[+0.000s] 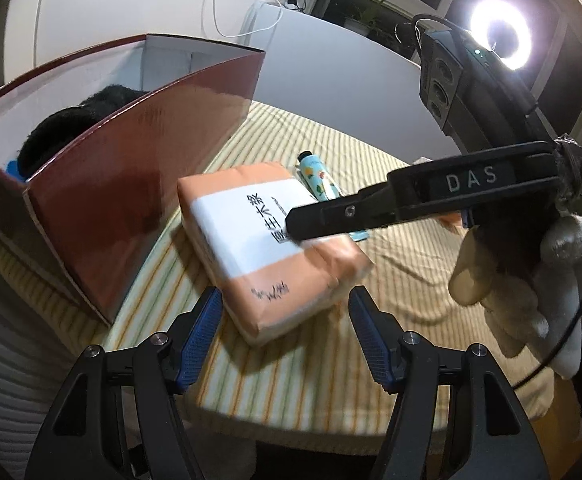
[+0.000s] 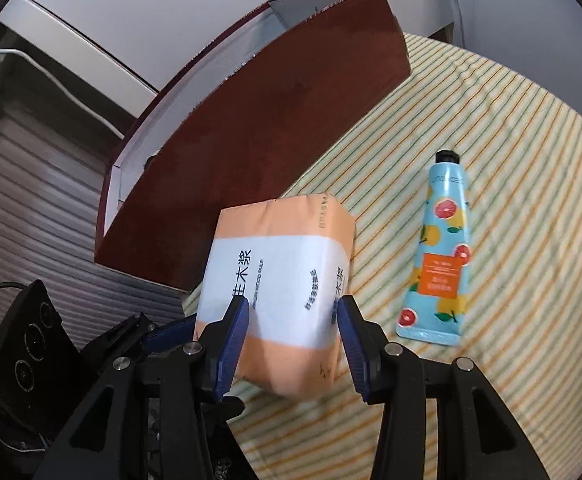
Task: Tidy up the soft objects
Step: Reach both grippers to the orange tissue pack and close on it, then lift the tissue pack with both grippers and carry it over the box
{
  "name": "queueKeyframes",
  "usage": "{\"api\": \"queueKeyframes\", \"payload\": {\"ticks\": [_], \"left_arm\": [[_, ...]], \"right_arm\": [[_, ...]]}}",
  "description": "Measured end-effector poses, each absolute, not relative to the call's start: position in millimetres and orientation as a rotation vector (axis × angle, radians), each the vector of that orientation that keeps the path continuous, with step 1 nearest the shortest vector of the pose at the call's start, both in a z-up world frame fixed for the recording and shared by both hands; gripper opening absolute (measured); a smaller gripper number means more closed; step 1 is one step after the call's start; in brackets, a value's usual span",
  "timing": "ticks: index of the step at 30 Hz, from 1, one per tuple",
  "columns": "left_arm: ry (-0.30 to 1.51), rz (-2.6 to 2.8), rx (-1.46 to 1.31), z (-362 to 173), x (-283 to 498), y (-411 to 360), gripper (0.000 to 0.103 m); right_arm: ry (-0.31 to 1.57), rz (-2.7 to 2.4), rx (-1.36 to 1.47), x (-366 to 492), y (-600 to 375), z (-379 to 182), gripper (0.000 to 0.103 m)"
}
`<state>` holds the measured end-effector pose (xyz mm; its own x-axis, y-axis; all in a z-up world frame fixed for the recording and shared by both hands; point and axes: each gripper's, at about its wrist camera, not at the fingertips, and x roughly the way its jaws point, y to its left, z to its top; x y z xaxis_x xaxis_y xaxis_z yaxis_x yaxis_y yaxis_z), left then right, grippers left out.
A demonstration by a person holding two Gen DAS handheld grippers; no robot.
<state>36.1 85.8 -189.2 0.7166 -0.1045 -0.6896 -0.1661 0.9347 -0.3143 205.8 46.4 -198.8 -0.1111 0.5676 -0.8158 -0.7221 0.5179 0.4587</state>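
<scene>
Left wrist view only: a black fuzzy item lay inside the red box at far left, beside something blue; at right a gloved hand gripped the right gripper, with a ring light glowing behind it.
Right wrist view only: the whole hand cream tube, printed with citrus fruit, lay flat on the striped cloth, apart from the pack; the left gripper's body showed at the lower left edge.
Tissue pack: an orange and white tissue pack sat on the cloth in the middle, just right of the box's near wall.
Left gripper: the left gripper hung released, jaws about half spread, with the pack's near corner just beyond the blue pads, not touching.
Right gripper: seen from its own camera, the right gripper straddled the tissue pack across its white band, both blue pads against its sides, grasping it.
In the way: the box's tall near wall stood between the pack and the box's inside.
Around: a ribbed grey surface lay at far left below the table edge; white furniture stood far behind.
</scene>
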Motion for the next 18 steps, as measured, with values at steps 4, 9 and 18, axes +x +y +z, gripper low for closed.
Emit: {"api": "queueKeyframes", "payload": {"ticks": [4,9,18], "left_arm": [[0.776,0.037,-0.348,-192,45,87,0.065],[0.772,0.030,-0.320,-192,45,85,0.063],[0.771,0.021,-0.277,-184,46,79,0.061]], "right_arm": [[1.281,1.105,-0.132,204,56,-200,0.044],[1.283,1.092,-0.127,202,43,-199,0.044],[1.236,1.048,-0.138,184,35,-195,0.043]]}}
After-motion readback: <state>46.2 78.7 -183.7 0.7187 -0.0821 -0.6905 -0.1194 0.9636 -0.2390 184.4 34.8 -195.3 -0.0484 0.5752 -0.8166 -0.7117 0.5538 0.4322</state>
